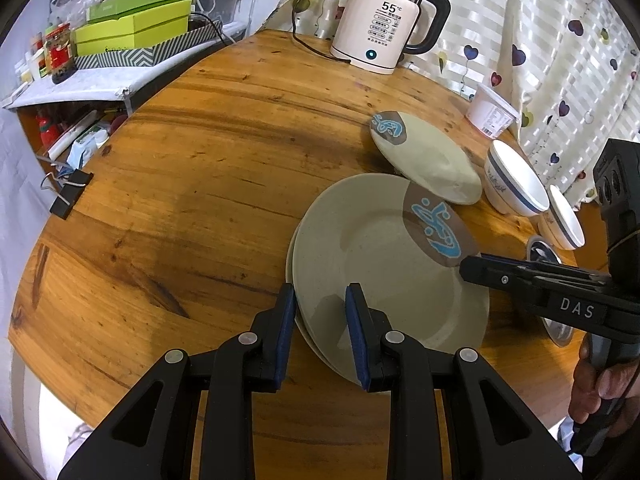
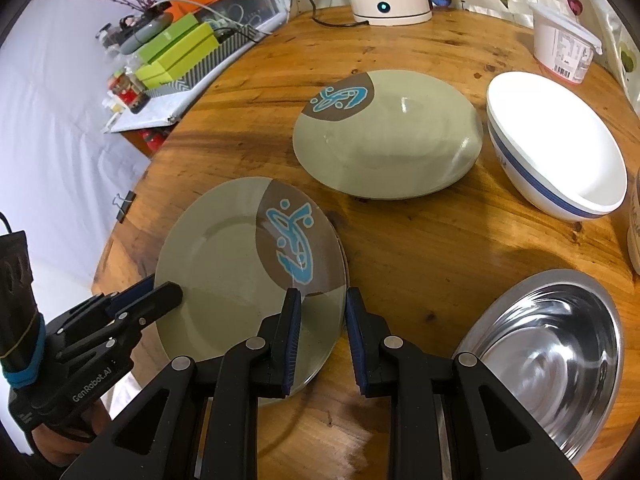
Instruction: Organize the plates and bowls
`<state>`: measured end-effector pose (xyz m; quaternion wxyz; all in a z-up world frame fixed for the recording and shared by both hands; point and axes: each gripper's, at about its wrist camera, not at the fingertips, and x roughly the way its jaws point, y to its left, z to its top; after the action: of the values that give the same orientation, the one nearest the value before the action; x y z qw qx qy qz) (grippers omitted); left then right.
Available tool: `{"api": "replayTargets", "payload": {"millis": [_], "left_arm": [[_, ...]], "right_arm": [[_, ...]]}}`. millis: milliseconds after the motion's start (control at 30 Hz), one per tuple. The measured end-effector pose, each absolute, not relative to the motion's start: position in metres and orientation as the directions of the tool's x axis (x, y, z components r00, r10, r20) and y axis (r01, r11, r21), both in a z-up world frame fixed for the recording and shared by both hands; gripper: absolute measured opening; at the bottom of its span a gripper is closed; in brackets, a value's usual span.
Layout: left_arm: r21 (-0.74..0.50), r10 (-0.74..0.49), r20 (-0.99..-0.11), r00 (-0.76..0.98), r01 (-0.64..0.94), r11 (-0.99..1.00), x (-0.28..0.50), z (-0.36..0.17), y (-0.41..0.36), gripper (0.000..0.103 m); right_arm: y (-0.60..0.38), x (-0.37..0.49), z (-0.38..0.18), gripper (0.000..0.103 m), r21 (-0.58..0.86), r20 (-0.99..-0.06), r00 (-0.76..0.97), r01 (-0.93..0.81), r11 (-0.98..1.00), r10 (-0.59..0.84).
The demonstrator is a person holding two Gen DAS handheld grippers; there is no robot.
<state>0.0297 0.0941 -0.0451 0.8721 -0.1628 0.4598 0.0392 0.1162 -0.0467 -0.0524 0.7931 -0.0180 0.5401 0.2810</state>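
Two beige plates with a blue-and-brown motif lie stacked (image 1: 384,256) (image 2: 240,264) on the round wooden table (image 1: 192,200). My left gripper (image 1: 320,312) is open, its jaws straddling the near rim of the stack. My right gripper (image 2: 323,320) is open around the stack's opposite rim; it also shows in the left wrist view (image 1: 472,266). A third matching plate (image 1: 428,160) (image 2: 388,136) lies behind. A white bowl with a blue stripe (image 1: 516,180) (image 2: 560,148) stands to the right, with a second one (image 1: 564,220) beside it. A steel bowl (image 2: 556,348) sits at the near right.
A white kettle (image 1: 384,20) with its cord stands at the table's back edge. A white plastic tub (image 1: 492,110) (image 2: 564,40) sits near the curtain. A shelf with green boxes and jars (image 1: 132,36) is to the left. A binder clip (image 1: 70,196) grips the table's left edge.
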Motion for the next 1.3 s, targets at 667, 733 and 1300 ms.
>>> {"api": "replayTargets", "payload": {"millis": [667,733,1300], "left_arm": [[-0.262,-0.097,-0.808,0.582,-0.206,0.943,0.031,-0.048,0.099,0.029],[-0.265,-0.099,-0.804,0.586,-0.204,0.942,0.03,-0.046,0.1,0.029],[-0.277,-0.107,-0.74,0.664,-0.156,0.948,0.021,-0.013,0.1,0.029]], "right_arm": [[-0.05,0.114,-0.051,0.023,0.265,-0.858,0.283,-0.471,0.841,0.428],[-0.053,0.113,-0.048,0.023,0.27,-0.852,0.29,-0.469,0.841,0.435],[-0.075,0.082,-0.015,0.049,0.331,-0.758,0.346,-0.526,0.783,0.553]]}}
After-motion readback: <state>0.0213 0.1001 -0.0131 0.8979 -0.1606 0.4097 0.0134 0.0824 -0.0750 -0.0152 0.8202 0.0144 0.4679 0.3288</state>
